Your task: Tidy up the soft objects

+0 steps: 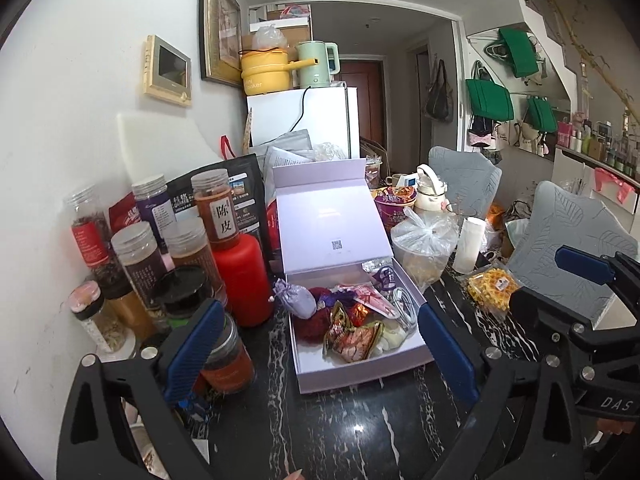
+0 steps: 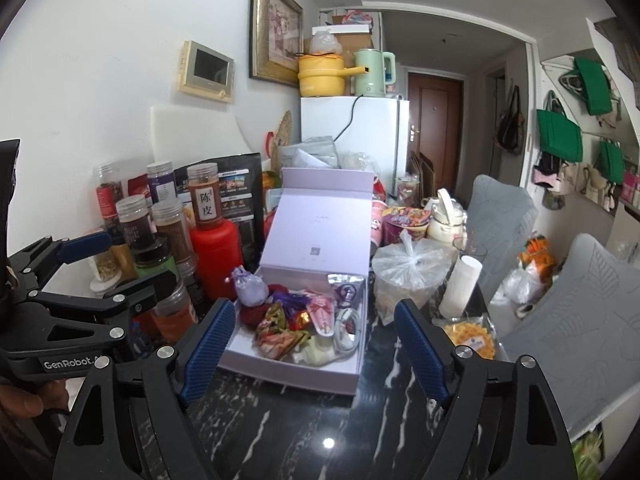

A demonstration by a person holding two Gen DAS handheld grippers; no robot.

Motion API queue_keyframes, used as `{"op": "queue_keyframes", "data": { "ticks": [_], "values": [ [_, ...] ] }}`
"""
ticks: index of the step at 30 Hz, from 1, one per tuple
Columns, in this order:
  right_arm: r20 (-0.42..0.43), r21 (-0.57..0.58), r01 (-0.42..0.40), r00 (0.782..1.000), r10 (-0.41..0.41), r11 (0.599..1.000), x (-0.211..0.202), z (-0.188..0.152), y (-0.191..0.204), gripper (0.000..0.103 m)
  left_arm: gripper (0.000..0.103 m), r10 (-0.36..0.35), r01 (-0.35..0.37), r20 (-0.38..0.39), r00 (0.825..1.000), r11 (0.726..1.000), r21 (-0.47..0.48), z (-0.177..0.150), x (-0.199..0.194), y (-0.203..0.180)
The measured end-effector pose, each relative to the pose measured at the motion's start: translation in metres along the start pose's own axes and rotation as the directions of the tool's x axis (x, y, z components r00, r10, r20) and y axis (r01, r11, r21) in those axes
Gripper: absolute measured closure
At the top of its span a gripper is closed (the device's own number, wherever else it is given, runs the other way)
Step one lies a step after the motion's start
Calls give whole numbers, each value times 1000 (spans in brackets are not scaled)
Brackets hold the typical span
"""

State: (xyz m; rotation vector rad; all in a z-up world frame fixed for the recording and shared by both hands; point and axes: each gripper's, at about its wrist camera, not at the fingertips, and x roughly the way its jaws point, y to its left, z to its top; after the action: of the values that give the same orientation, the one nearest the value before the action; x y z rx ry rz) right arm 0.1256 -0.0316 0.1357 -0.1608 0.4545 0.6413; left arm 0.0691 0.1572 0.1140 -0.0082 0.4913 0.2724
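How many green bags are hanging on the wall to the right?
3. One green bag hangs highest, a second below and left of it, and a third lower right. More could be hidden among the other hanging bags.

White walls [image 1: 80, 80], black marble table [image 1: 340, 420]

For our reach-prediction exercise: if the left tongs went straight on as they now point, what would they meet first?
Probably the front wall of the open white cardboard box; the left tongs stand open and empty, depth uncertain.
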Motion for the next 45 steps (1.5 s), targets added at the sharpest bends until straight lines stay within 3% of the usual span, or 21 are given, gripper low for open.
{"op": "queue_keyframes", "data": {
  "ticks": [13,23,45],
  "values": [
    [2,33,56,998,-56,998,-45,-53,14,18,4,-1,1,-14,1000,1000,-21,-50,-41,0],
    [-12,76,47,999,-46,996,-64,-88,24,18,4,10,-11,-21,1000,999,-37,-82,-67,1],
    [1,87,82,997,-82,993,-95,-110,28,18,4,19,-20,-21,1000,999,-27,-102,-86,-10]
  ]
}}
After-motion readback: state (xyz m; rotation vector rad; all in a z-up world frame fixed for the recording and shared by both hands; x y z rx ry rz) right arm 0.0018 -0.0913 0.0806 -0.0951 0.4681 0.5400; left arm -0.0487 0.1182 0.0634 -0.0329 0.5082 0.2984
